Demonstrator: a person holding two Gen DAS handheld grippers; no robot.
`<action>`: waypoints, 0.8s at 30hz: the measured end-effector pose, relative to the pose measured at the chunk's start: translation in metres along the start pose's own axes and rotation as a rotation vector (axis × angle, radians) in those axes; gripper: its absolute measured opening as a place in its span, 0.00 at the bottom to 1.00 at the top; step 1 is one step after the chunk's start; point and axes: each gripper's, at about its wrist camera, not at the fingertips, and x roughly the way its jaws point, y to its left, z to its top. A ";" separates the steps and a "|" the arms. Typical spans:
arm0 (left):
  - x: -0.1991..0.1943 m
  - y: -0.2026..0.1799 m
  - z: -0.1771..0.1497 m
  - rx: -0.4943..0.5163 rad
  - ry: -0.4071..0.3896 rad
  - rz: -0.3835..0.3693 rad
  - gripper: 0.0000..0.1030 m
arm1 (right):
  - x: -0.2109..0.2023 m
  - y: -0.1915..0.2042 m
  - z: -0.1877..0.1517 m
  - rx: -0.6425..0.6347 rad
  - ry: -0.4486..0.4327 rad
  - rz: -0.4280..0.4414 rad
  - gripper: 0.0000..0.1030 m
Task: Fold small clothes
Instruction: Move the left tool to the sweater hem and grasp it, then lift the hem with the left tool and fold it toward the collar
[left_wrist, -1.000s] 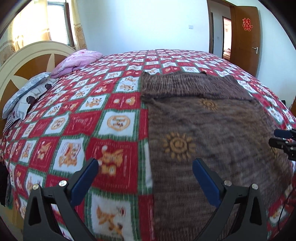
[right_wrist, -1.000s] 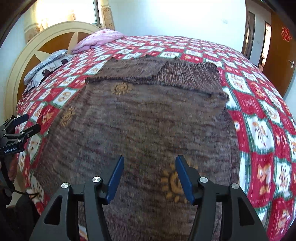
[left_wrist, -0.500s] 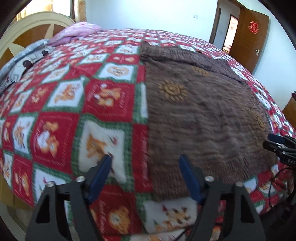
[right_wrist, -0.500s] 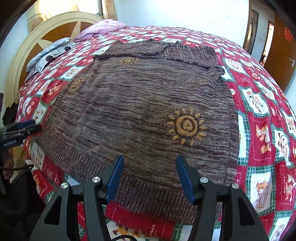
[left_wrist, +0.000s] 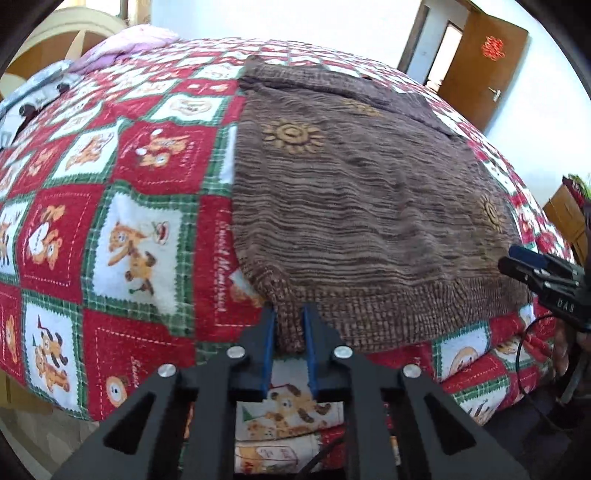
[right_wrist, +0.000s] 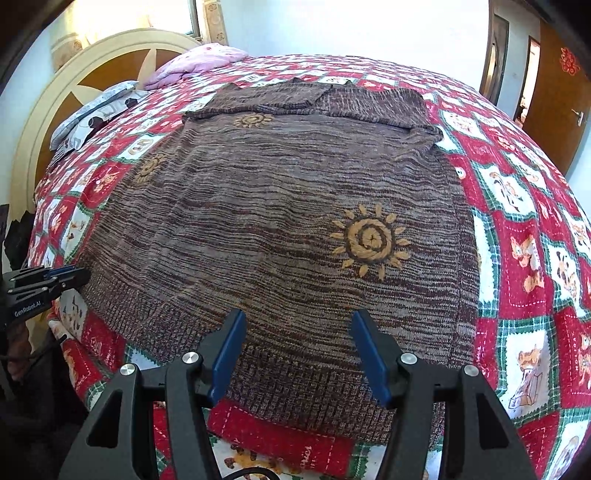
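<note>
Left wrist view
Sweater (left_wrist: 362, 206): brown knit with sun motifs, spread flat on the bed, sleeves folded across the far end.
Bed (left_wrist: 122, 236): covered by a red, white and green bear-print quilt.
Left gripper (left_wrist: 289, 332): clenched on the near left corner of the sweater hem, ribbed knit bunched between the blue pads.
Right gripper (left_wrist: 524, 264): at the right edge, just beside the other hem corner; spread of the jaws hard to tell from here.
Door (left_wrist: 480, 62): brown, far right, with a red emblem.

Right wrist view
Sweater (right_wrist: 280, 206): fills the middle, hem hanging at the near edge of the bed.
Right gripper (right_wrist: 297, 350): released, jaws wide apart, over the hem, nothing between the pads.
Left gripper (right_wrist: 55, 277): at the left edge, by the hem's left corner.
Headboard (right_wrist: 92, 92): cream and brown, far left.
Pillows (right_wrist: 199, 62): pink one and grey one, by the headboard.
</note>
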 end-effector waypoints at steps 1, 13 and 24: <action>0.000 -0.001 0.000 0.006 -0.001 0.008 0.15 | -0.002 -0.001 0.001 0.003 -0.003 0.000 0.59; -0.012 -0.002 0.006 0.045 -0.046 -0.032 0.09 | -0.047 -0.086 -0.029 0.239 0.000 -0.121 0.59; -0.009 0.004 0.007 0.025 -0.035 -0.048 0.09 | -0.029 -0.082 -0.045 0.235 0.103 -0.110 0.53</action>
